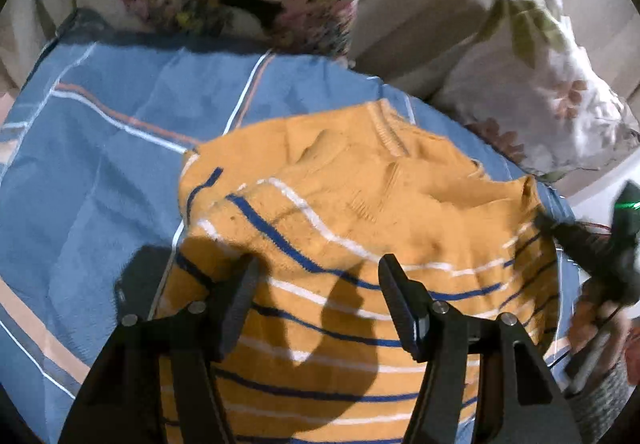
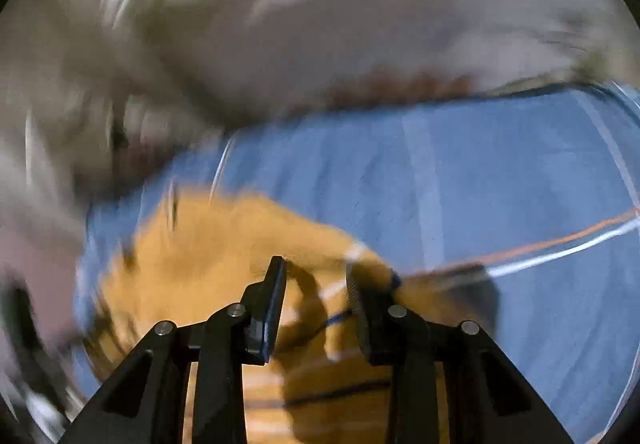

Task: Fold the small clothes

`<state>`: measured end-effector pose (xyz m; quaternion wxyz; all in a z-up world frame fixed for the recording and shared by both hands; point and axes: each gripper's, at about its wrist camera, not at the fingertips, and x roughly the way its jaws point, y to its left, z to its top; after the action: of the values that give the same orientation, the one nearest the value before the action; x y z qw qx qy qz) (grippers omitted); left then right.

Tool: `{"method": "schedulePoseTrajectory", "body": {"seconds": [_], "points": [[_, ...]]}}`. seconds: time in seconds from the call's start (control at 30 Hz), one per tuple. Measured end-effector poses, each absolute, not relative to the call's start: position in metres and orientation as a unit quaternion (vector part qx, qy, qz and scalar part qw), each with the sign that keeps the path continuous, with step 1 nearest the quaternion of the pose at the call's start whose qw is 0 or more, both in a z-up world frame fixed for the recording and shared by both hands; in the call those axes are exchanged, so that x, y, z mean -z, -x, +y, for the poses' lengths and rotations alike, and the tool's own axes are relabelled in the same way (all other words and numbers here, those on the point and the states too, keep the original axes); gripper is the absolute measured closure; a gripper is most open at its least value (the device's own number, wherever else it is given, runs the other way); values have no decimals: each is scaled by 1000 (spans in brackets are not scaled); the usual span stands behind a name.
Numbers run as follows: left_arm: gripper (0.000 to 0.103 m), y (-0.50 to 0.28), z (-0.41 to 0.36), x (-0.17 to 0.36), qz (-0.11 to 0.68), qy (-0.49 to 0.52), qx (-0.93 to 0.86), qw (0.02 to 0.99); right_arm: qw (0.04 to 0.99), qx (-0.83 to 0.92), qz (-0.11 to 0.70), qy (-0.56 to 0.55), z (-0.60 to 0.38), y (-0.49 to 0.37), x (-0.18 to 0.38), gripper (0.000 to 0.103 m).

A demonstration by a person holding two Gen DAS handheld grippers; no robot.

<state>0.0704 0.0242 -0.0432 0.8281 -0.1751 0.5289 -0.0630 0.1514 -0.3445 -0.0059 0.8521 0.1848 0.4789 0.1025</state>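
- The orange sweater (image 1: 328,236) with blue and white stripes lies on a blue sheet (image 1: 100,172) that has thin white and orange lines. It's sort of bunched up, with the ribbed collar at the far end and the striped part near the camera.
- Left tongs (image 1: 318,284) hang over the striped part of the sweater, jaws standing wide apart with nothing between the pads, just their shadow on the knit.
- Right tongs (image 2: 316,308) are over the sweater's near right edge. That view is really smeared, but the jaws look parted and I can't see any cloth pinched in them.
- Far side of the sheet: a floral pillow (image 1: 224,4) on the left and a white flowery pillow (image 1: 552,100) on the right.
- The other tool and a hand (image 1: 596,320) peek in at the right edge of the left view.
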Motion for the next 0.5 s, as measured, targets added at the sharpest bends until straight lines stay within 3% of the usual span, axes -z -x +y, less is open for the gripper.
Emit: {"method": "schedulePoseTrajectory", "body": {"seconds": [0.13, 0.37, 0.5], "points": [[42, -67, 26, 44, 526, 167, 76, 830, 858, -58, 471, -198, -391, -153, -5, 67], [42, -71, 30, 49, 530, 181, 86, 824, 812, -105, 541, -191, -382, -159, 47, 69], [42, -74, 31, 51, 532, 189, 90, 821, 806, -140, 547, -179, -354, -154, 47, 60]]}}
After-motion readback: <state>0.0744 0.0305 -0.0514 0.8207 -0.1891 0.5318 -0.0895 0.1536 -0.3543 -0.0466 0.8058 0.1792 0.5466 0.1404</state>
